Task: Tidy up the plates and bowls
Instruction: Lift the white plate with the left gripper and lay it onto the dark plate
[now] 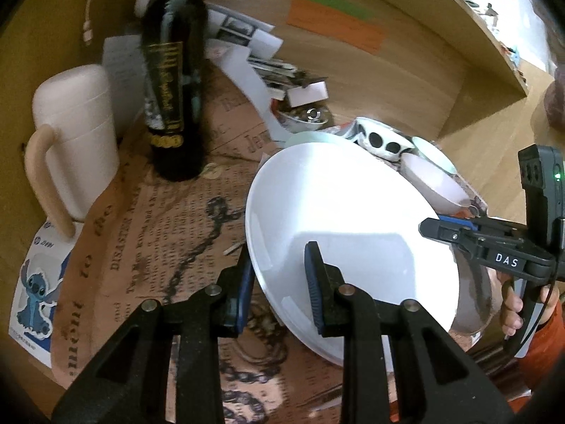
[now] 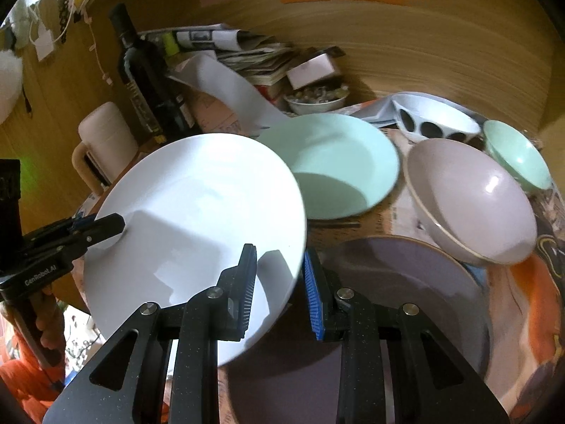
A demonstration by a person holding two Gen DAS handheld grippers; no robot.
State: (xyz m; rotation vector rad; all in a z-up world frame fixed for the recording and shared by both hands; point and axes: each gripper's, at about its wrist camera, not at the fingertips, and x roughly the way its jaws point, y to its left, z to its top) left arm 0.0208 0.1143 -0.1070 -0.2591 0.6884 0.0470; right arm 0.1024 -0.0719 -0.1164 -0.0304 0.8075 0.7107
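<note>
White plate [image 1: 339, 219] tilted at frame centre, left gripper [image 1: 282, 282] and right gripper [image 2: 279, 289] each clamped narrow on opposite rims, mint plate [image 2: 353, 155] behind, mauve bowl [image 2: 469, 194] right, wine bottle [image 1: 173, 81] upper left

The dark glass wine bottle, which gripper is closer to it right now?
Left. The left gripper grips the white plate's edge on the side facing the dark glass wine bottle; the right gripper clamps the opposite rim, farther off.
</note>
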